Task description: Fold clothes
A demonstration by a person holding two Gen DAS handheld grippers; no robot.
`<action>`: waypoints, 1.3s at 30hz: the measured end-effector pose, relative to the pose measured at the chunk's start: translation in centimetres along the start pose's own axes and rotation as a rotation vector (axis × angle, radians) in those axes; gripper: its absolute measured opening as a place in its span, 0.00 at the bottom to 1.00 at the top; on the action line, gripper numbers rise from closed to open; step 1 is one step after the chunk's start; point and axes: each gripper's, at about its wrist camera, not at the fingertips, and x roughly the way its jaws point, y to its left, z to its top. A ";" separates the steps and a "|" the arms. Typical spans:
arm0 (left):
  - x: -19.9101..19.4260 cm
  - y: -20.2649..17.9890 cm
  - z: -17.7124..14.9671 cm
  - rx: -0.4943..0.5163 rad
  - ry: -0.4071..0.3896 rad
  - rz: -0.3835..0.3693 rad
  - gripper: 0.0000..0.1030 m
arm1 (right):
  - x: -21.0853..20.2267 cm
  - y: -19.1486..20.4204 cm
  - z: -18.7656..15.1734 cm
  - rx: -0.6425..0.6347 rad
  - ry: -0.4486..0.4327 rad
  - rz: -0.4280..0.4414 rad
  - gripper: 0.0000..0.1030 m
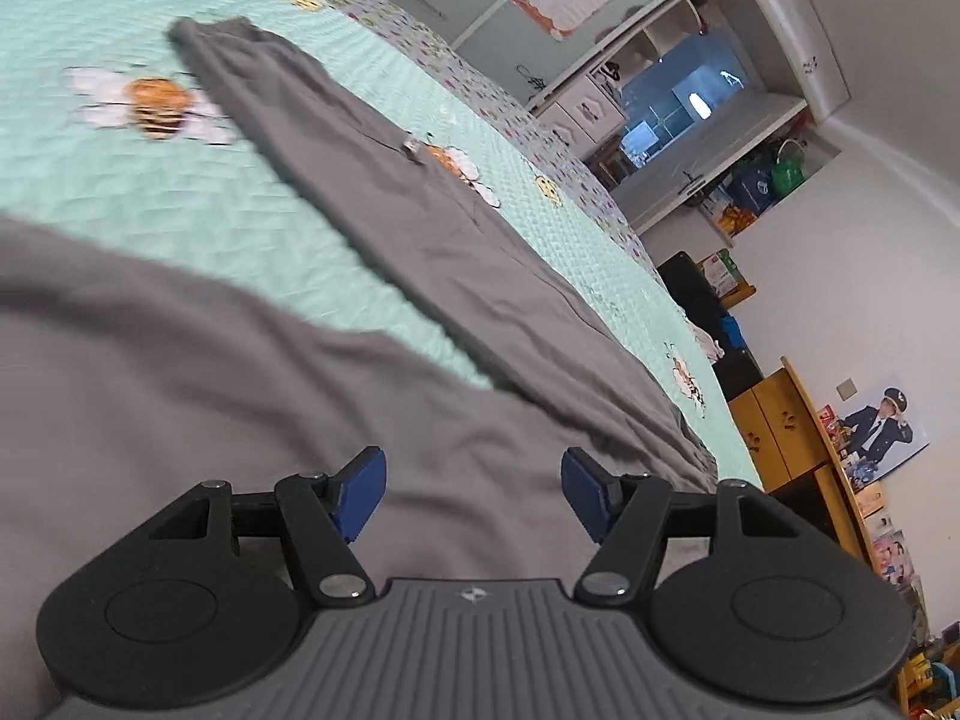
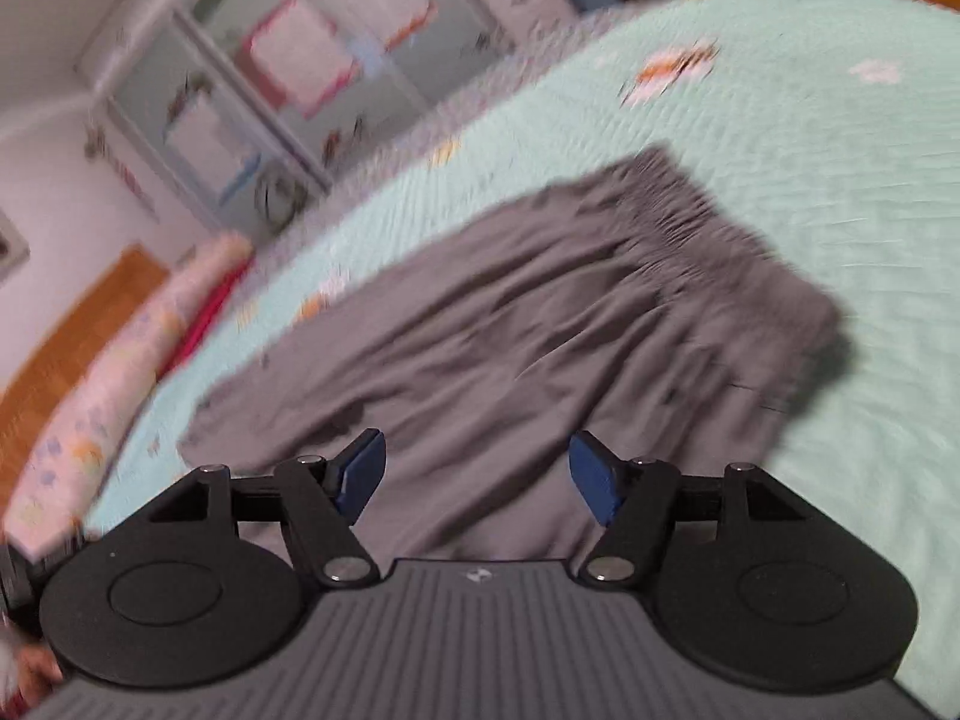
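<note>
the grey trousers [image 1: 432,228] lie spread on a mint bedspread [image 1: 150,192] printed with bees. in the left wrist view one leg runs as a long, flat band from the upper left, where its hem sits beside a bee print, down toward the lower right. a small pale tag [image 1: 413,149] rests on its far edge. a second, wider sweep of the same grey cloth fills the lower left and passes under the left gripper [image 1: 474,495]. a wedge of bare bedspread lies between the two stretches of cloth.

the left gripper has its jaws apart, with the blue pads [image 1: 360,495] set wide. nothing is between them; only grey cloth shows in the gap, and whether the tips touch it cannot be told.

the right wrist view is blurred. it shows the trousers [image 2: 540,330] with the gathered waistband [image 2: 708,228] at the far end, toward the upper right, and creased cloth running back toward the camera. the right gripper [image 2: 477,477] also has its jaws apart and nothing clamped, with cloth visible beyond the gap between its blue pads [image 2: 591,477].

past the bed, the left view shows a white wardrobe [image 1: 600,108] and a yellow wooden cabinet [image 1: 780,414] against the wall. the right view shows a pale patterned pillow [image 2: 120,360] at the bed's left edge.
</note>
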 end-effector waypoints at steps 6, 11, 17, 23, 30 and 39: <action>-4.7 2.4 -2.1 -0.099 0.011 0.015 0.66 | -3.7 -3.9 -1.1 0.161 -0.040 -0.100 0.68; -4.9 0.5 -3.1 -0.036 0.067 0.056 0.66 | -2.8 -3.1 -2.6 0.167 0.001 -0.075 0.68; -3.1 -2.1 -4.9 0.084 0.176 0.168 0.66 | -1.3 -1.3 -4.3 0.149 0.038 -0.018 0.71; -2.8 -3.5 -6.0 0.145 0.204 0.256 0.66 | -1.0 -1.3 -4.7 0.170 0.062 0.051 0.75; -3.4 -4.8 -6.7 0.193 0.204 0.334 0.66 | 0.7 -0.2 -4.2 0.103 0.085 0.058 0.77; -2.9 -6.6 -7.9 0.358 0.208 0.407 0.67 | -0.4 -1.4 -4.9 0.072 0.077 -0.010 0.14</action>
